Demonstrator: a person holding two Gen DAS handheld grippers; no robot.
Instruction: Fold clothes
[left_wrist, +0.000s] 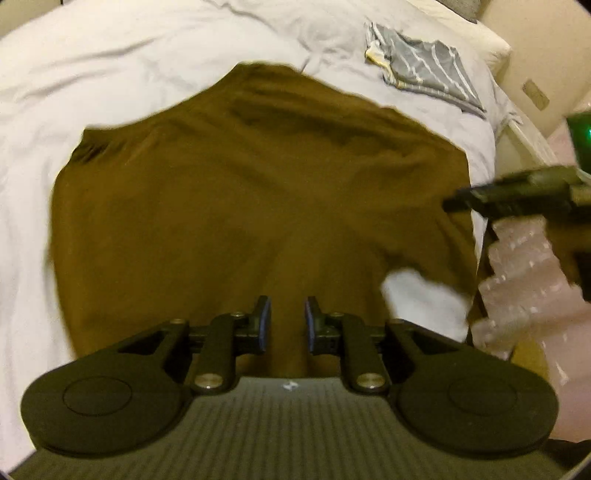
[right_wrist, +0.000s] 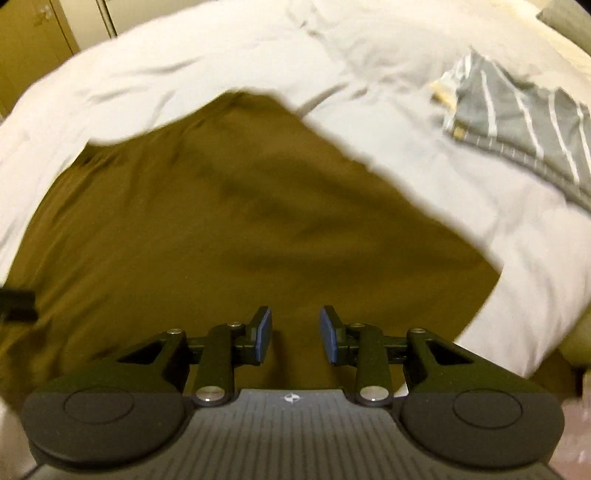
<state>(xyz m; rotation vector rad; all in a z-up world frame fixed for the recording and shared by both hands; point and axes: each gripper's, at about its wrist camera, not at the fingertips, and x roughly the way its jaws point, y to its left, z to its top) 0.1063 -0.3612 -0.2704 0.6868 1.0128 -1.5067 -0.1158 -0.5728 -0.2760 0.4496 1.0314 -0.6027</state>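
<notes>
2 grippers over the bed, and I've got an olive-brown garment (left_wrist: 258, 192) spread on the white duvet (left_wrist: 110, 55), its wide edge toward me and the far end narrowing to a point. My left gripper (left_wrist: 287, 323) sits low over the near edge of the fabric, blue pads (left_wrist: 264, 325) parted by a narrow gap with brown cloth showing between them; I can't tell if any fabric is pinched. My right gripper (right_wrist: 295, 334) hangs over the same near edge, its pads (right_wrist: 263, 336) a bit wider apart, nothing held between them as far as I see. From the left wrist view the right gripper comes in from the right side, by the garment's right edge. Far right on the duvet lies a grey garment with white stripes (right_wrist: 524, 129), crumpled, well apart from the brown one. Both views are blurred. Pale pink quilted material (left_wrist: 524, 295) shows at the right of the left view
</notes>
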